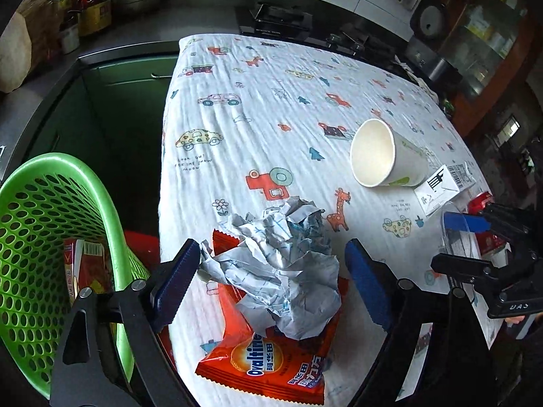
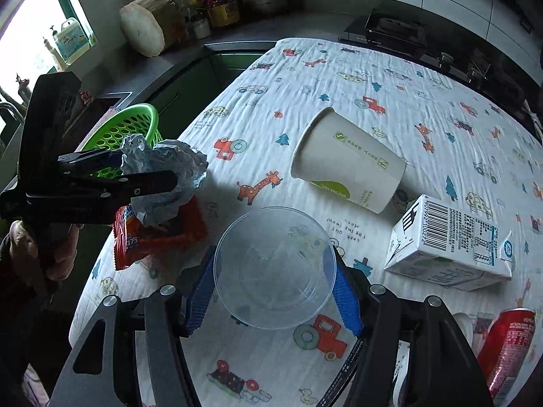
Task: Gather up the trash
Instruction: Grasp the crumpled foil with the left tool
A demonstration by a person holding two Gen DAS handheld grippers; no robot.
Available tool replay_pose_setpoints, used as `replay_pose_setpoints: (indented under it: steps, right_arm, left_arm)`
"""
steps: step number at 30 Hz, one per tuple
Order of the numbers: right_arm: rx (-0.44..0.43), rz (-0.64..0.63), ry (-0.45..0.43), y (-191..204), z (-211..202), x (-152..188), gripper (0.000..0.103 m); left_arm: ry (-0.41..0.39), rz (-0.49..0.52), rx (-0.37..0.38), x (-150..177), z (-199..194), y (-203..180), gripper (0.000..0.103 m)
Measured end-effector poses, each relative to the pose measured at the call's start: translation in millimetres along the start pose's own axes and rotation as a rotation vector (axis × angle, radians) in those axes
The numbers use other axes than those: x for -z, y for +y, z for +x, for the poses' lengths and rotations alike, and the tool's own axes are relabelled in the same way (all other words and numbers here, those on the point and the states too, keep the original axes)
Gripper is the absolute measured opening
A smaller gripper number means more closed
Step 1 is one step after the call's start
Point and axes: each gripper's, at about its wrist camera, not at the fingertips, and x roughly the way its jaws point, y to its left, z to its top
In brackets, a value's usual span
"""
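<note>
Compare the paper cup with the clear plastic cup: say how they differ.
The paper cup is opaque white with green print; the clear plastic cup is see-through. The paper cup lies free on its side on the cloth; the clear plastic cup sits gripped between the right claw's blue pads. Both look empty.

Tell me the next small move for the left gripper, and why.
Probably close the left gripper on the crumpled paper. The paper sits between its open jaws, on top of the orange snack wrapper, with neither pad pressing it yet. The green basket waits just off the table's edge, while the right gripper already clamps the clear plastic cup.
</note>
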Motion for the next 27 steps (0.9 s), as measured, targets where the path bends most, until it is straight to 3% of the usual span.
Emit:
replay_pose_setpoints:
  steps: [6,13,21,27]
  right_arm:
    - [-0.005,0.002,0.005,2,1,4,0.061]
    - [-0.007,-0.005,-0.004,9,-7,5,0.061]
    - [-0.004,-0.037,-0.032,30,-20,-4,0.061]
    - [-0.038,-0.078,-0.057,63,-23,-24,0.061]
  left_arm:
    - [0.009,0.012,-0.025,1,4,-1,0.064]
    - [-0.029,0.005,0.030,1,-15,-2,0.042]
    - [-0.128,-0.007,0.078,1,-62,9,0.040]
    - [-0.195,-0.044,0.013,1,-101,48,0.040]
